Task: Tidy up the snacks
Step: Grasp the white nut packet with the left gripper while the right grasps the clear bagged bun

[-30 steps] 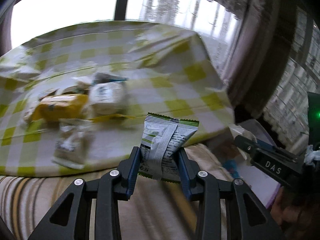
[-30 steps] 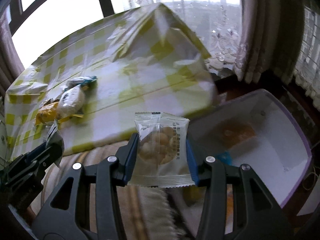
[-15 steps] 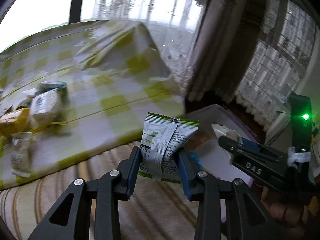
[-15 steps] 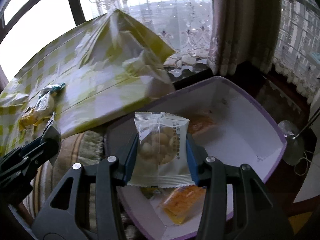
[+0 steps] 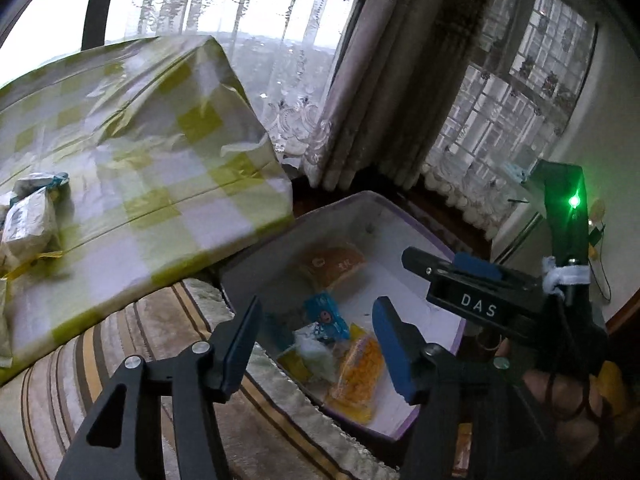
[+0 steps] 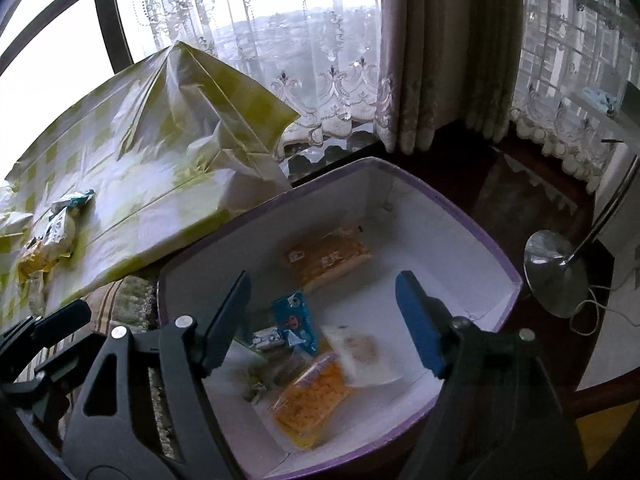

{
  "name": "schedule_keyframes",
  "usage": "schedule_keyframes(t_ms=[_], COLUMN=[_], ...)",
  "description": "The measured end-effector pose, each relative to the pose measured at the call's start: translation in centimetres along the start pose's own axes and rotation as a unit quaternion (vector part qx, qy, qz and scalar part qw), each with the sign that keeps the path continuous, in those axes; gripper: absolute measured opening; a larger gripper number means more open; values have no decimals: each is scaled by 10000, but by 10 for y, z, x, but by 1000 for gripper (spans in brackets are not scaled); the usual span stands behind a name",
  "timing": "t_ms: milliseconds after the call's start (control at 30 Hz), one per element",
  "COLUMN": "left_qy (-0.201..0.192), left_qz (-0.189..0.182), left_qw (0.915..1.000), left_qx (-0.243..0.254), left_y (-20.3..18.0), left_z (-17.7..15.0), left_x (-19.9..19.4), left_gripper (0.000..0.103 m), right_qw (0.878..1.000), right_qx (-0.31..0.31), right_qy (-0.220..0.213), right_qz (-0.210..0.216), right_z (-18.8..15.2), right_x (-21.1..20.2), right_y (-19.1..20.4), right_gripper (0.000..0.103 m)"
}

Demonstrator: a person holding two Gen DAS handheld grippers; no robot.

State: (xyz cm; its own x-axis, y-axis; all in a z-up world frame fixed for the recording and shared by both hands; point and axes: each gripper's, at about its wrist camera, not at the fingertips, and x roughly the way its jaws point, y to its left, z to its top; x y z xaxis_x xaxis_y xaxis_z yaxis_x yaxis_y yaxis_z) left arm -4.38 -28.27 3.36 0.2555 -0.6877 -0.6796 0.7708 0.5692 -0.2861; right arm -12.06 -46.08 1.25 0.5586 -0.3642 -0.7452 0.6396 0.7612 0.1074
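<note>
Box (image 6: pixel 460 216): several snack packets inside
Table (image 5: pixel 168 216): few packets left
Left gripper (image 5: pixel 316 344), right gripper (image 6: pixel 324 316): jaws opening, nothing between

Ahead of the claw and to its left, a yellow-checked tablecloth (image 6: pixel 168 184) drapes a table corner. Straight ahead, lace curtains (image 6: pixel 304 40) and heavier drapes (image 6: pixel 444 52) hang before a window. To the claw's right, a round metal lamp base (image 6: pixel 556 272) with a slanting pole stands on the dark floor; below left lies a striped rug (image 5: pixel 132 344).
</note>
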Motion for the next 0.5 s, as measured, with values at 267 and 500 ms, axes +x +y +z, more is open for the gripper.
schedule_keyframes(t_ms=[267, 500], left_qy=[-101, -220], left_qz=[104, 375], left_qw=[9998, 9985], left_qx=[-154, -341], left_y=[11, 27], left_z=[-1, -1], left_x=[-6, -15], left_gripper=[58, 58], right_qw=[9995, 9990], right_qx=[-153, -324], right_qy=[128, 173], right_qz=[239, 271], right_z=[-7, -10], right_x=[5, 4], right_y=[14, 30], right_gripper=[77, 77])
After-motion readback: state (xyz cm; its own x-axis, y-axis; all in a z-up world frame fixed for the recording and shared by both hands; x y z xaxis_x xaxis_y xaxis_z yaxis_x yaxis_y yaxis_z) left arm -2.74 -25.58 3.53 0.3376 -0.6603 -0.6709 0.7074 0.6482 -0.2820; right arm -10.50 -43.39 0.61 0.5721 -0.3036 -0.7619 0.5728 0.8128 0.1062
